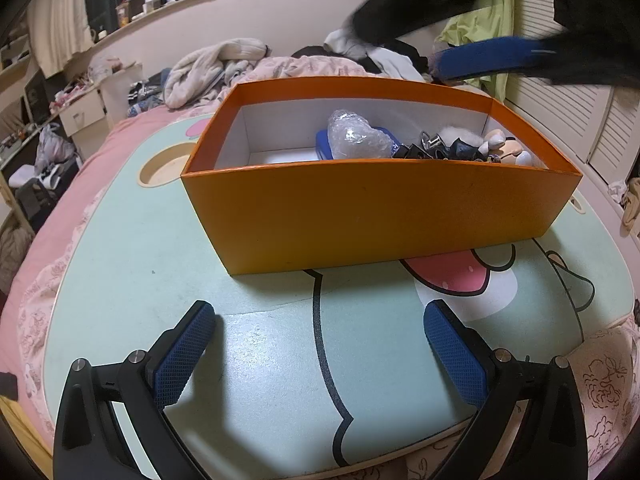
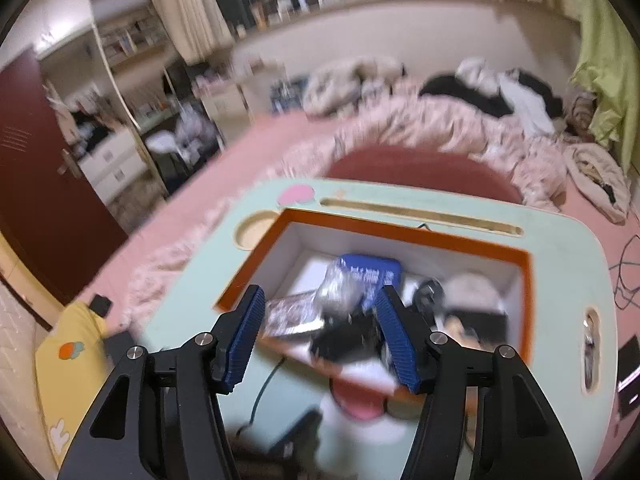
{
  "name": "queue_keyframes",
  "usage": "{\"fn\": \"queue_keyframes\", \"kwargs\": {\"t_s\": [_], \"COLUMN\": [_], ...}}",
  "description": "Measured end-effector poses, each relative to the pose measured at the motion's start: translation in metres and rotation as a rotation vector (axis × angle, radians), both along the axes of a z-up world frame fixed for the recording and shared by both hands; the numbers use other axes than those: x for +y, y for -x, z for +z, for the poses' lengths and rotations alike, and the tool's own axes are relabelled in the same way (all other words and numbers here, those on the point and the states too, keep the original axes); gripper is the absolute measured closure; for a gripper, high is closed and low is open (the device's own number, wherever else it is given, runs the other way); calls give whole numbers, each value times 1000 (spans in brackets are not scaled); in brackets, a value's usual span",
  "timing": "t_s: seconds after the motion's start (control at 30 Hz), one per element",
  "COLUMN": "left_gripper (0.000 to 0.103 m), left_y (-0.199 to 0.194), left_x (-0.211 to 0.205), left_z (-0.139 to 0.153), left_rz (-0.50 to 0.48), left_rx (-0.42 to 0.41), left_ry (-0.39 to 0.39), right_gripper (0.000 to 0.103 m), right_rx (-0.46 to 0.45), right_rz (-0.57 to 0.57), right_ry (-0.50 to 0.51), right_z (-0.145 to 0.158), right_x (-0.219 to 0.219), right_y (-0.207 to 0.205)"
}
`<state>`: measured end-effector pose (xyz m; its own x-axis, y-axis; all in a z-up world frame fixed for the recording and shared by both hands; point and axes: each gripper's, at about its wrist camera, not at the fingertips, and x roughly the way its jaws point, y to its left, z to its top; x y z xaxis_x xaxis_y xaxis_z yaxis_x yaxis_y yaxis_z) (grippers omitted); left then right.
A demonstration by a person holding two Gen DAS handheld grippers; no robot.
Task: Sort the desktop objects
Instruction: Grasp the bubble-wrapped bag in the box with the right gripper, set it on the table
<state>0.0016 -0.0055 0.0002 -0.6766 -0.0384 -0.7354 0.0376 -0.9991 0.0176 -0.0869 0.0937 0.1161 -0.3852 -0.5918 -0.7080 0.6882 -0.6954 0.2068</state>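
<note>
Our left gripper (image 1: 320,356) had its jaws spread as wide as they go, with nothing between them, only the bare pale green top of the lap table (image 1: 132,280) under the blue pads (image 1: 184,356). We judged that we kept it low in front of the orange box (image 1: 360,220) because its work there was finished or not yet begun, so it waited out of the way

Our right gripper (image 2: 320,332) had its jaws about half apart and pointed down over the box (image 2: 256,268). The picture from this hand was blurred, so we could not tell for sure whether the pads pressed on anything; the things seen between them seemed to lie lower, inside the box, and we judged the jaws as released. In the left view the right gripper (image 1: 480,60) appeared as a dark blur above the far wall of the box

The sorted things were already in the box: a lump wrapped in clear plastic (image 1: 358,138) on a blue case (image 1: 324,146), and beside them black clips (image 1: 416,150) and a small toy figure (image 1: 508,148), all collected at the right half. The left half of the box stayed free, probably for more things

The table stood on a pink bed cover (image 1: 48,240)
</note>
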Motion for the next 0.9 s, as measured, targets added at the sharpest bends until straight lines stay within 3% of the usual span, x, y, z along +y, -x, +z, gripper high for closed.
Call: {"fn": "queue_keyframes", "kwargs": {"t_s": [0.1,0.17,0.27,0.33,0.5,0.6,0.67,0.77,0.9], "left_gripper": [0,0,0,0,0,0,0,0,0], "left_y": [0,1,3,2,1,1,1,2,2], "left_x": [2,3,4,4,2,1,0,-1,-1], "left_z": [0,1,3,1,0,-1,-1,-2,-2], "left_rz": [0,0,1,1,0,0,0,1,1], "left_rx": [1,0,0,1,3,3,3,3,3], "left_ry": [0,-2,0,-1,-1,0,0,-1,-1], "right_gripper": [59,76,77,78,78,78,78,78,74], "right_rx": [-75,-114,-66,-55,87,137,124,20,-36], "right_rz": [5,5,-13,-10,8,21,11,-2,-53], "right_ry": [-87,-123,-112,-47,155,208,208,202,95], "right_z": [-26,-39,-42,-35,20,32,27,-3,-54], "right_x": [-43,-35,-21,-8,50,96,116,136,126], "right_y": [25,27,16,10,-31,-67,-75,-78,-71]}}
